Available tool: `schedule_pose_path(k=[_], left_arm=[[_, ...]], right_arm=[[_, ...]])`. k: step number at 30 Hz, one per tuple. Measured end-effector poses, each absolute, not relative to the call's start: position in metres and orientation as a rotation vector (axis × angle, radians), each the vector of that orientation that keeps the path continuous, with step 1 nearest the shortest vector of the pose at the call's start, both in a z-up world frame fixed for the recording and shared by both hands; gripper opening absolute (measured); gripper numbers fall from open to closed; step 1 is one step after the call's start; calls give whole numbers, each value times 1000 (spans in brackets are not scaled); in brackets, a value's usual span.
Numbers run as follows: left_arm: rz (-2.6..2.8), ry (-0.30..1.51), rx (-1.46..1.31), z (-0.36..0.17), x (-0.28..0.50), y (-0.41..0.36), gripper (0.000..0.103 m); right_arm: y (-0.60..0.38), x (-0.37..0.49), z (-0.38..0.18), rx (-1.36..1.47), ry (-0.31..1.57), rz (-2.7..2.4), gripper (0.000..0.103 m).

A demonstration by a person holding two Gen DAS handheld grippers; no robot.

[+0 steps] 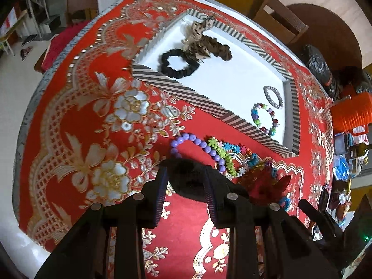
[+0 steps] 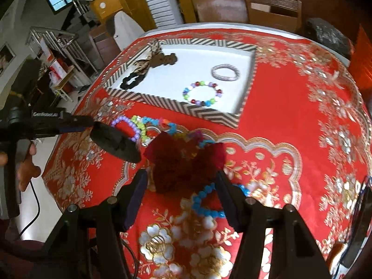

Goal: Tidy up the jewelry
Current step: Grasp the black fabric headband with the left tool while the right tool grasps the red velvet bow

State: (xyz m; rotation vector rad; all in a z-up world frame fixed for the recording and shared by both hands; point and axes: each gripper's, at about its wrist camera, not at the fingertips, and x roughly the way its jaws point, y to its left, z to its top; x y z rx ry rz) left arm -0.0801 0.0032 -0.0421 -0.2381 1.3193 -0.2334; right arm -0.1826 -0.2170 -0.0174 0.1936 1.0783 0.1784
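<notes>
My left gripper (image 1: 186,181) clamps a black scrunchie (image 1: 188,179). The striped tray (image 2: 162,102) holds a black scrunchie, leopard one (image 2: 148,62), beaded bracelet (image 2: 203,93), silver bangle (image 2: 225,72). My right gripper (image 2: 181,186) straddles, jaws wide, the maroon scrunchie (image 2: 181,160).

A striped tray (image 2: 209,112) holds a black scrunchie (image 1: 177,64), a leopard scrunchie (image 1: 202,44), a silver bracelet (image 2: 225,72) and a multicoloured bead bracelet (image 2: 202,93). Purple beads (image 1: 197,146), a dark red scrunchie (image 2: 183,162) and a blue bracelet (image 2: 204,205) lie on the cloth.
</notes>
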Motion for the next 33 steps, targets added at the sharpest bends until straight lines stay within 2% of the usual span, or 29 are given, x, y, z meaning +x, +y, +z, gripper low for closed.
schedule_pose_path(k=[9, 21, 22, 23, 25, 28, 30, 33], left_arm=[[-221, 1362, -178, -60, -74, -7, 18], [-242, 1390, -159, -67, -69, -13, 18], [-244, 1393, -151, -68, -69, -14, 18], [-244, 1396, -144, -69, -69, -15, 18], [-242, 1401, -114, -71, -70, -19, 18], [-255, 1388, -98, -72, -71, -23, 17], [-267, 1390, -109, -71, -71, -23, 3], [-292, 1400, -127, -66, -73, -20, 0]], right_arm=[[-224, -168, -49, 455, 1220, 210, 63], [-228, -132, -66, 480, 1214, 35, 63], [-227, -131, -68, 474, 1212, 38, 57], [-224, -130, -69, 458, 1210, 39, 35], [-224, -131, -71, 456, 1211, 45, 9], [-230, -136, -64, 486, 1177, 79, 3], [-234, -141, -56, 505, 1159, 98, 3], [-243, -150, -41, 528, 1128, 124, 1]])
